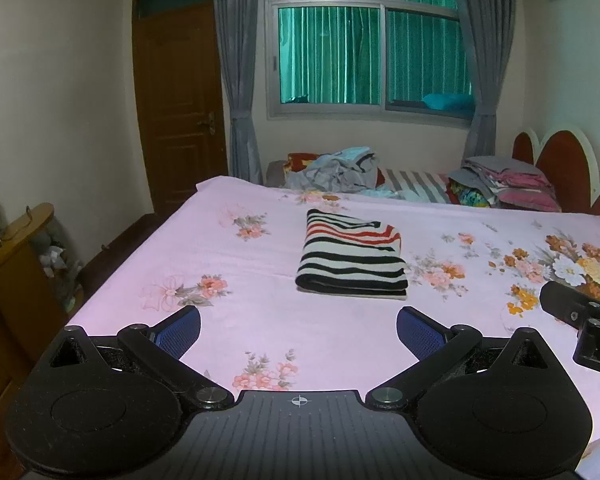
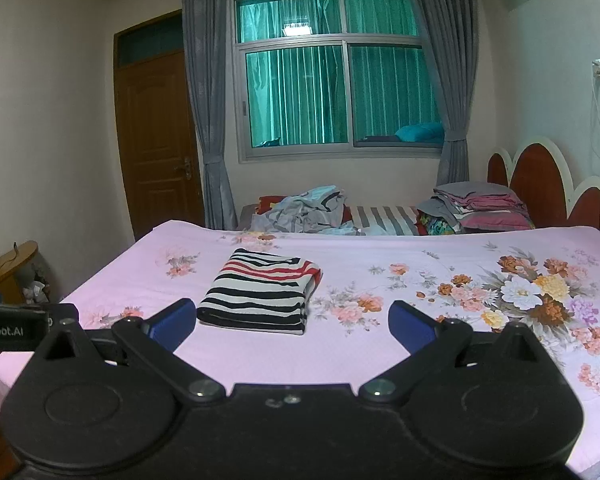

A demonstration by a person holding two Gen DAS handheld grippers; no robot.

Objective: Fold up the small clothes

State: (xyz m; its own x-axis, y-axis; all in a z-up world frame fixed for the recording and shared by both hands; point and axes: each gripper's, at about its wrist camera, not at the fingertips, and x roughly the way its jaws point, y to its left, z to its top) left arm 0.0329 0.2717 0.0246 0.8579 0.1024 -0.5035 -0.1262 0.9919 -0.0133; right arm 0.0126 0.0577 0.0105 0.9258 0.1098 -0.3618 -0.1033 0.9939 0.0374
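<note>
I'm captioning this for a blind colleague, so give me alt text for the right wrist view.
A folded striped garment, black, white and red, lies on a pink floral bedsheet just ahead of the open, empty right gripper. Behind the bed are an unfolded clothes pile, a stack of folded laundry, a curtained window and a wooden door.
</note>
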